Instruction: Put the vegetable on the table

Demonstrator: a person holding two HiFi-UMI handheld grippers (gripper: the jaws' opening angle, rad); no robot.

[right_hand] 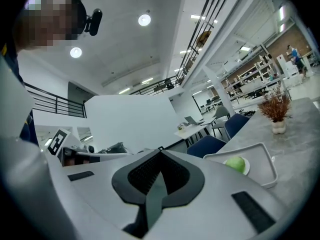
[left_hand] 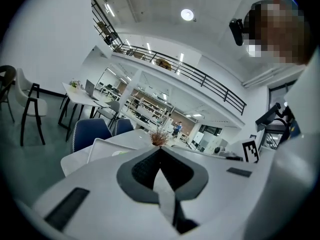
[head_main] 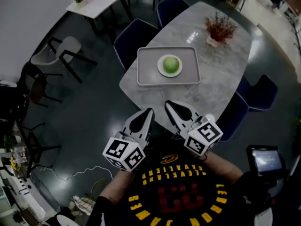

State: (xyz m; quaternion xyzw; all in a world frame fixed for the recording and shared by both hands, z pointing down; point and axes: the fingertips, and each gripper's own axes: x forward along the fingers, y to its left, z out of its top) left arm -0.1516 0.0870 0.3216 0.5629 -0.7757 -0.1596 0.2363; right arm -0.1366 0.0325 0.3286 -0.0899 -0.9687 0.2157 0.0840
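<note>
A round green vegetable (head_main: 170, 64) lies on a small white plate (head_main: 161, 69) inside a grey tray (head_main: 143, 77) on the marble table (head_main: 211, 86). From the right gripper view the vegetable (right_hand: 236, 163) shows low at the right, on the tray (right_hand: 265, 176). Both grippers hang close to the person's chest, short of the table's near edge. My left gripper (head_main: 146, 113) is shut with nothing in it; so is my right gripper (head_main: 171, 105). In the left gripper view the tray (left_hand: 102, 147) shows past the closed jaws.
A potted dry red plant (head_main: 218, 29) stands on the table's far right. Dark blue chairs (head_main: 134, 36) ring the table, one at the right (head_main: 258, 94). A white desk (head_main: 96, 1) and black-framed chairs (head_main: 63, 55) stand at the left. A cable (head_main: 70, 175) lies on the dark floor.
</note>
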